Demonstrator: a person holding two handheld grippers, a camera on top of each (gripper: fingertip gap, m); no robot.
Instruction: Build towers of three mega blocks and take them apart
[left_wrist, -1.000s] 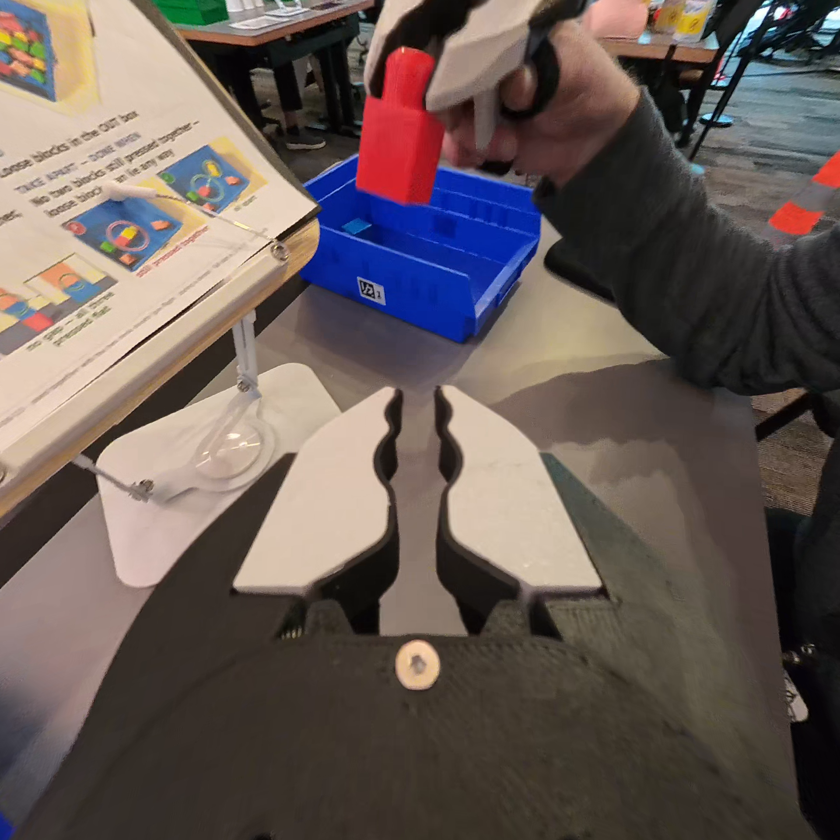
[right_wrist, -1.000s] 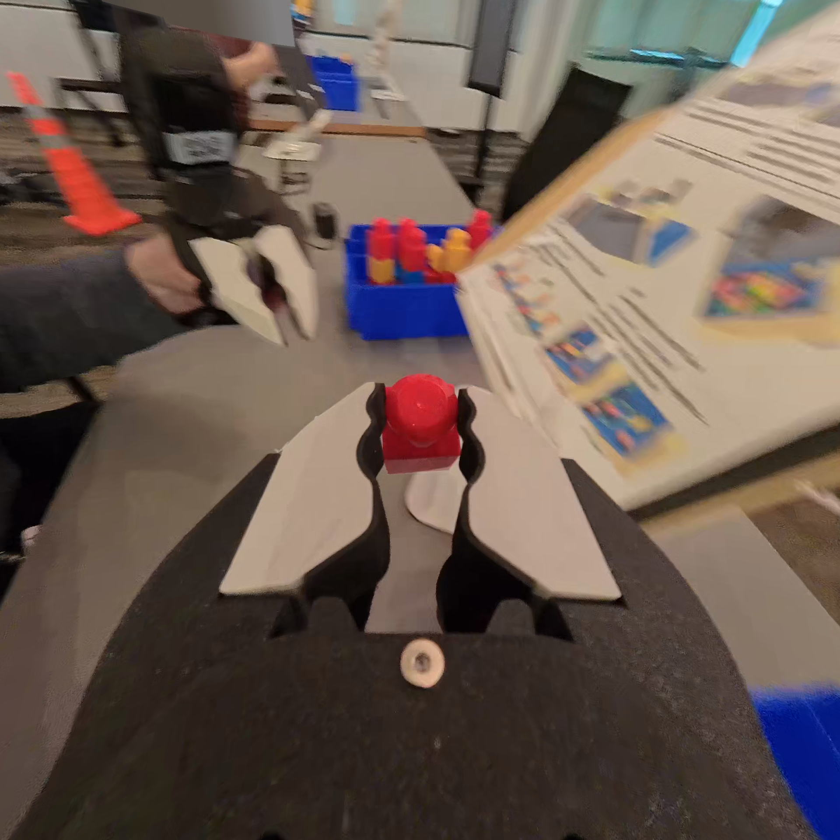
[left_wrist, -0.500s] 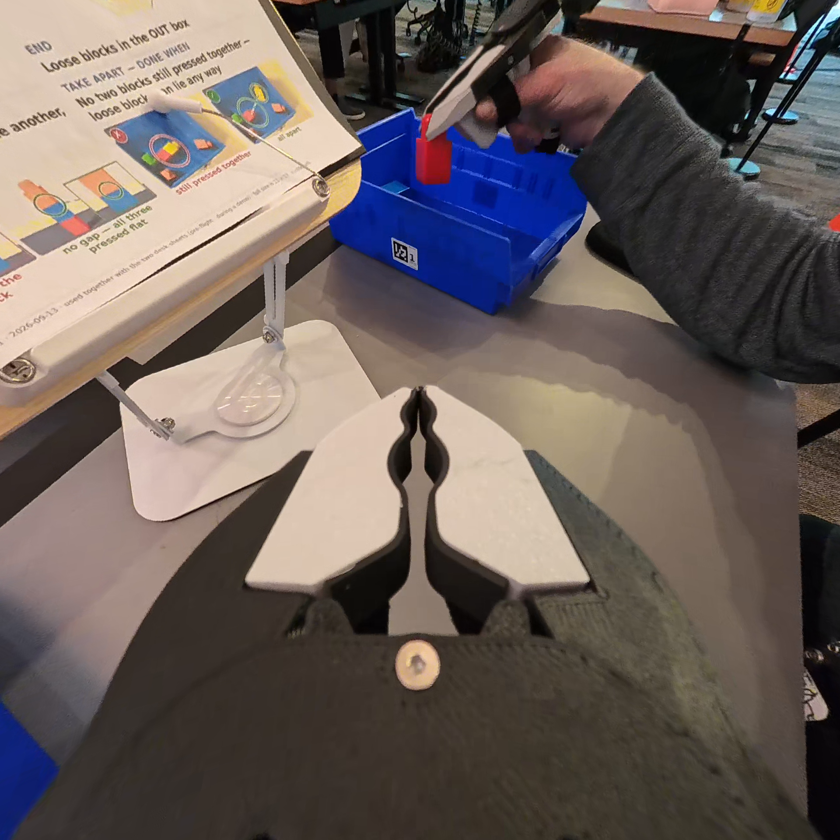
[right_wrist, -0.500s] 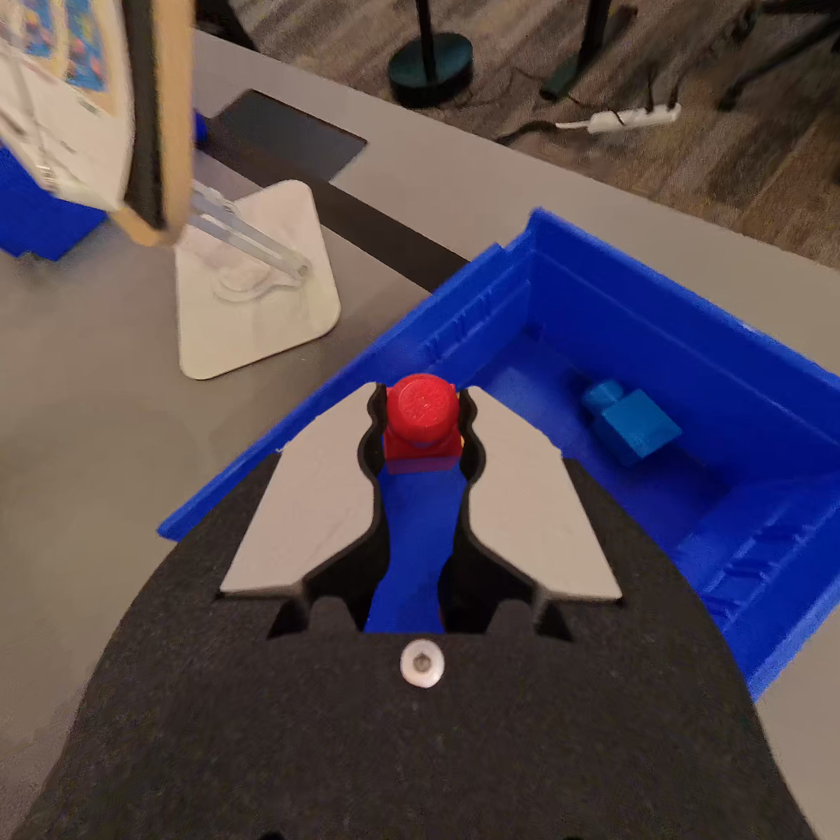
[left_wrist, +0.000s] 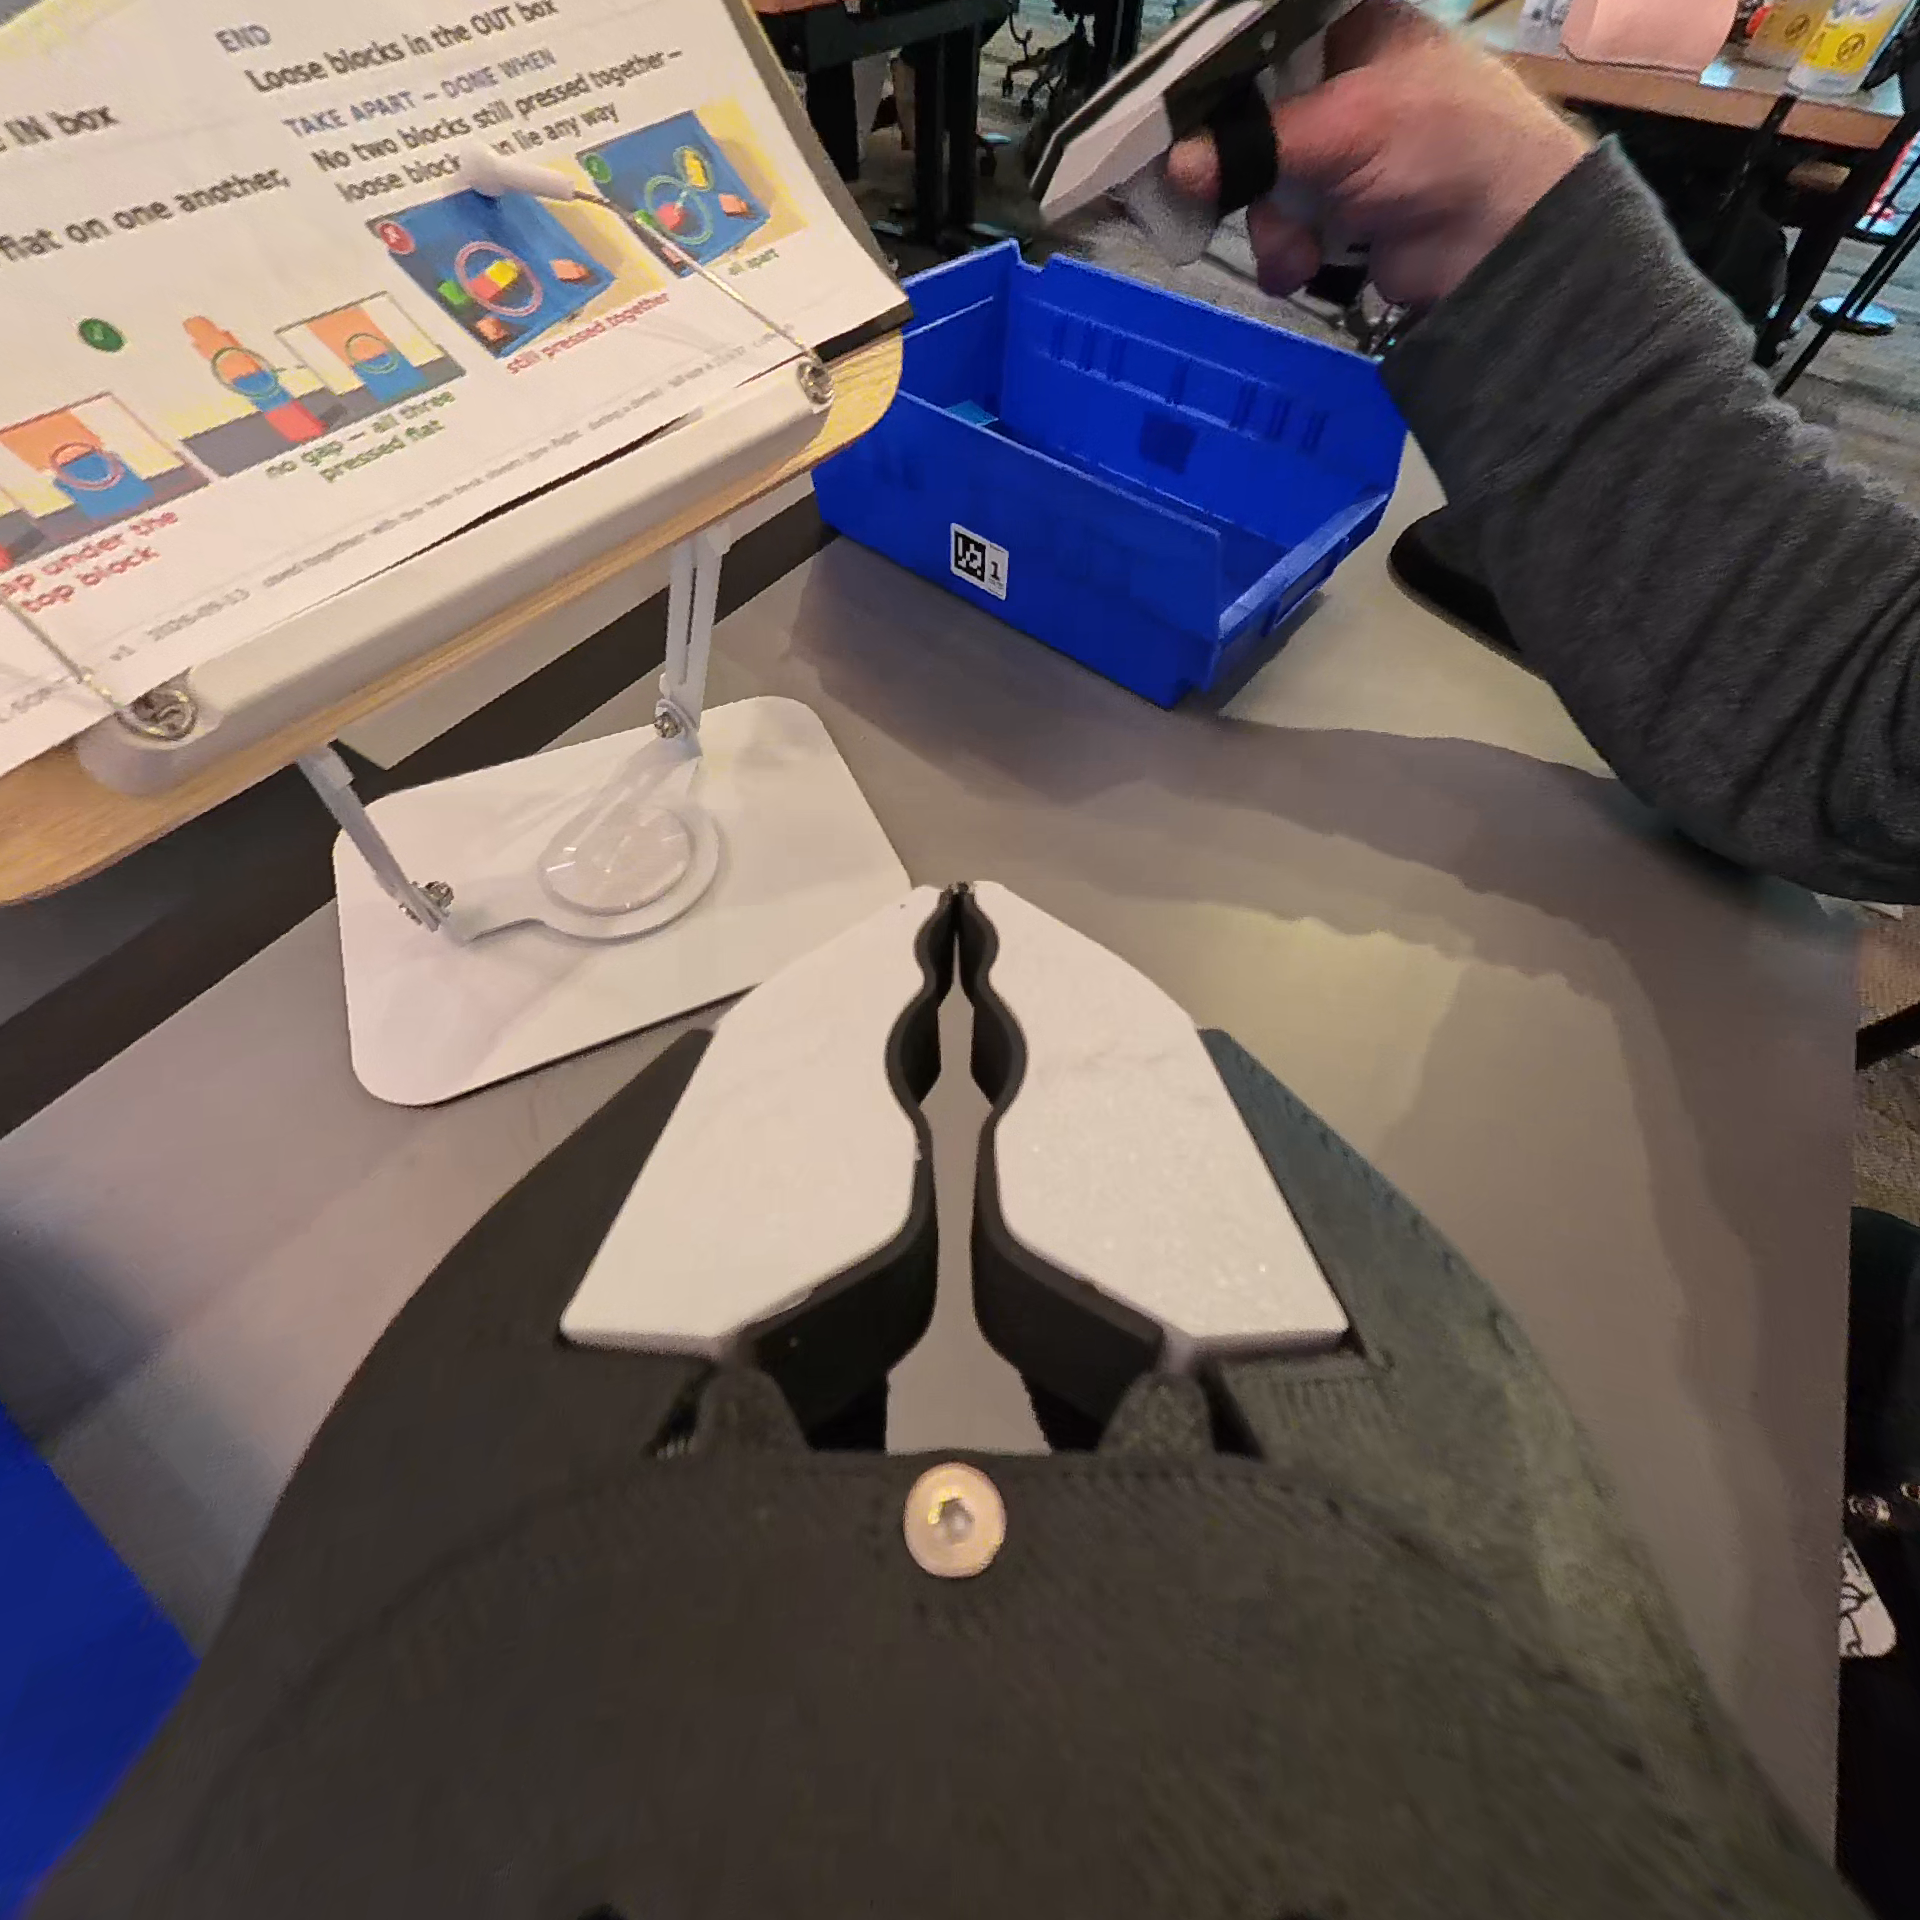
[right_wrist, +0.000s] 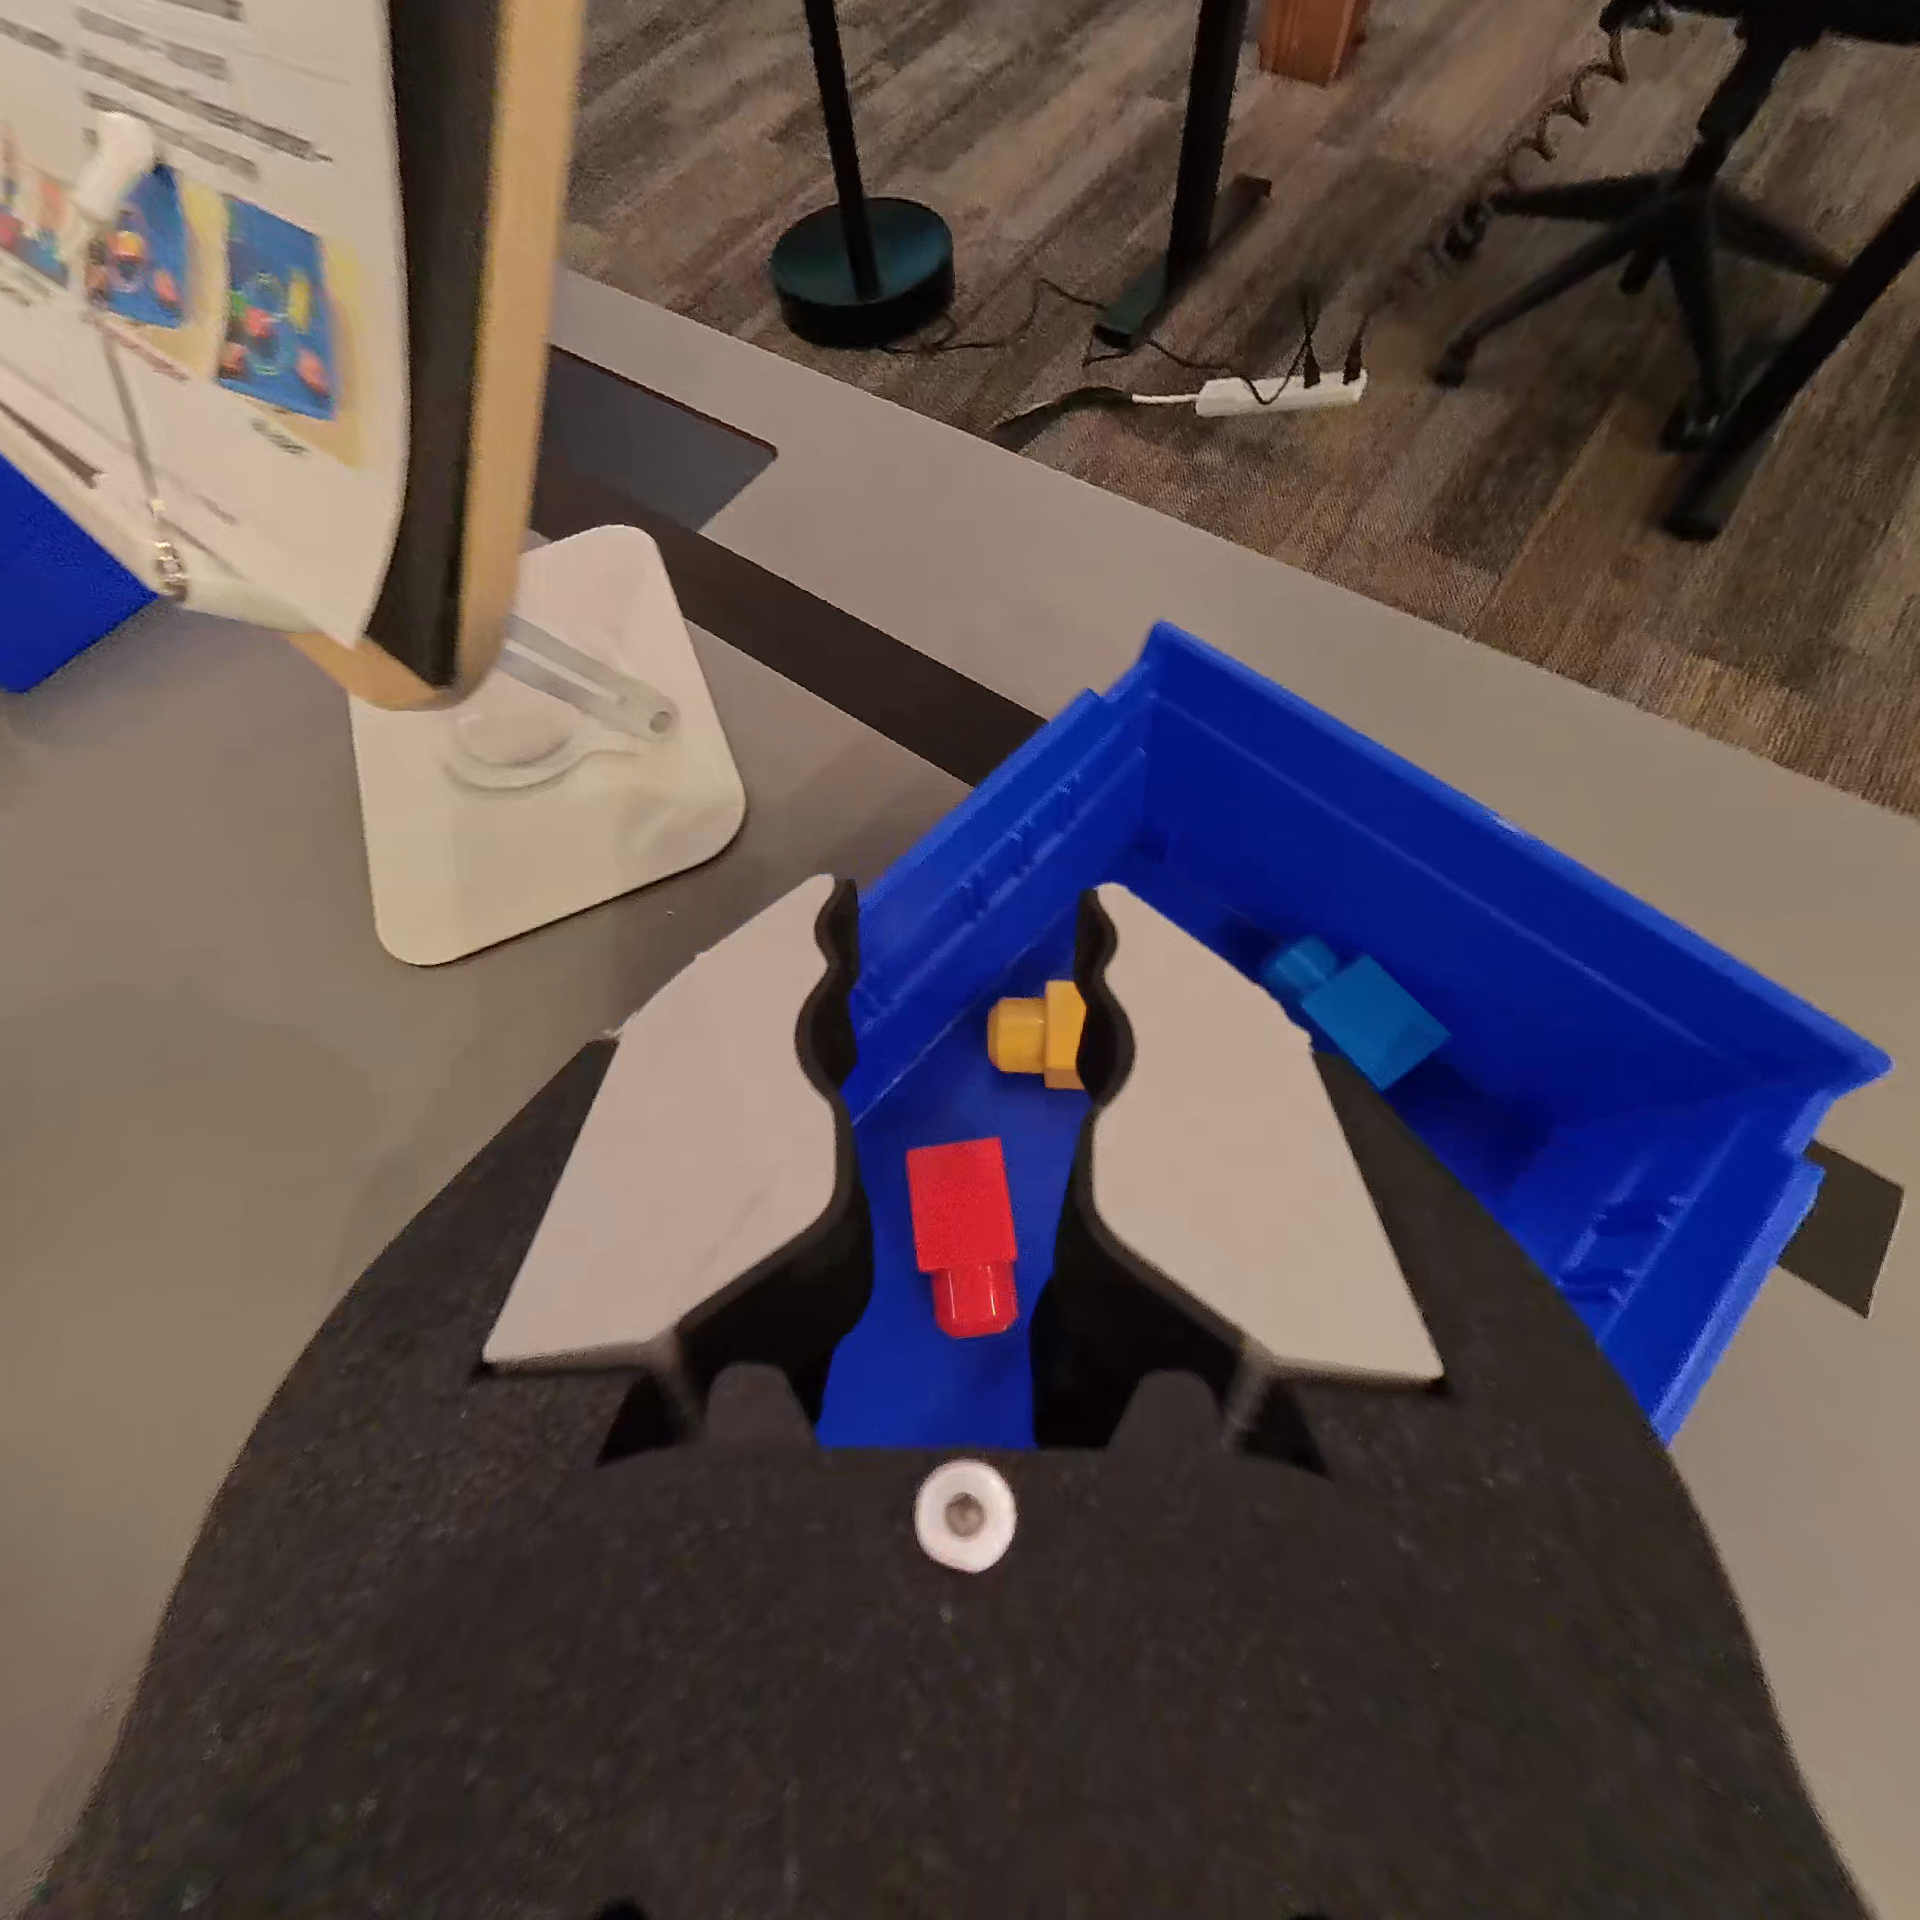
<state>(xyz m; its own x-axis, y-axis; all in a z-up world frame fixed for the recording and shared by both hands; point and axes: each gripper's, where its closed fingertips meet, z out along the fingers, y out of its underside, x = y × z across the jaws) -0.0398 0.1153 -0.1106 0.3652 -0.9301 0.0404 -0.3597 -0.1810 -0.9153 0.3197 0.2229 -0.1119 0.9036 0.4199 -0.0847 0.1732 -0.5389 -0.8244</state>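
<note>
In the right wrist view my right gripper is open and empty above a blue bin. A red block lies on its side on the bin floor between the fingers. A yellow block and a light blue block lie loose farther in. In the left wrist view my left gripper is shut and empty, low over the grey table. The same blue bin stands ahead of it, and the right gripper, held by a hand, hovers above the bin.
A tilted instruction board on a white stand stands left of the bin; it also shows in the right wrist view. Another blue bin's corner sits behind it. The table edge and floor with chair legs lie beyond. Left tips to right tips: about 40 centimetres.
My right gripper opened and let the red block fall into the blue bin. My left gripper closed fully and drew back a little.
</note>
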